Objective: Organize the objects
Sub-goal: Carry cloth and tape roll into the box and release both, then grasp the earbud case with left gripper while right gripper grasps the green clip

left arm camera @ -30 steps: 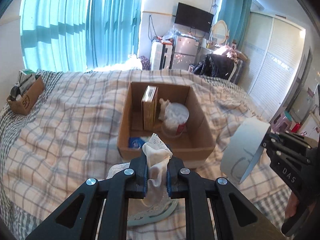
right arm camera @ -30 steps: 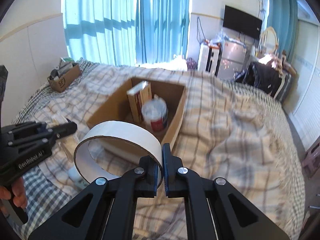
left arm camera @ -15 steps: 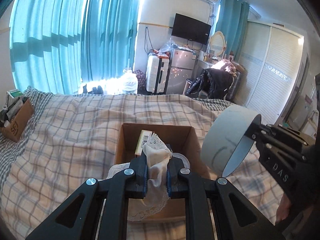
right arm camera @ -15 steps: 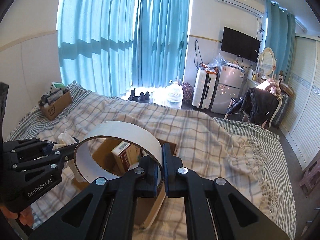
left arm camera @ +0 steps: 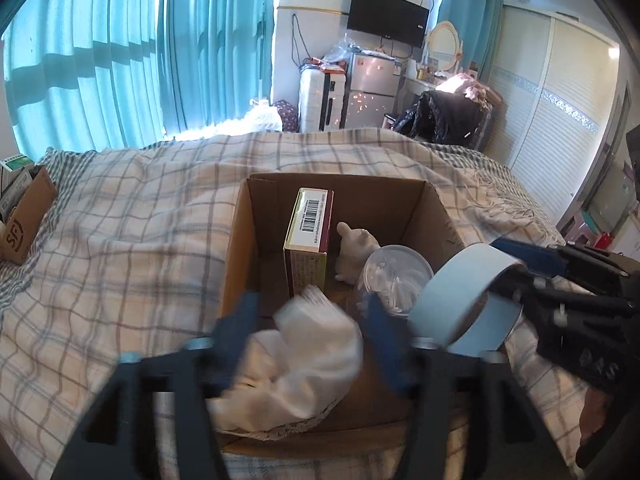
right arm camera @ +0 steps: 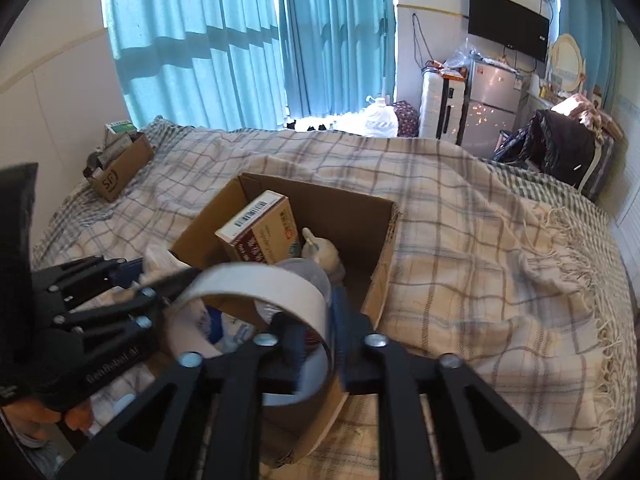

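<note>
An open cardboard box (left arm camera: 240,248) sits on the plaid bed; it also shows in the right wrist view (right arm camera: 384,248). Inside stand a red and cream carton (left arm camera: 308,248), a white figurine (left arm camera: 356,248) and a clear plastic tub (left arm camera: 396,280). My left gripper (left arm camera: 308,332) is open over the box's near end, with a white lace cloth (left arm camera: 304,364) loose between its blurred fingers. My right gripper (right arm camera: 316,328) has its fingers spread, and a wide white tape roll (right arm camera: 260,284) sits between them over the box. The roll also shows in the left wrist view (left arm camera: 460,304).
A small cardboard box (right arm camera: 120,168) with packets sits at the bed's far left corner. Teal curtains, a suitcase, a fridge and a wall TV stand behind the bed. The plaid blanket (right arm camera: 480,240) spreads to the right of the box.
Both grippers came down over the box and opened. The lace cloth and the tape roll, clamped half a second ago, now sit loose between spread fingers.
</note>
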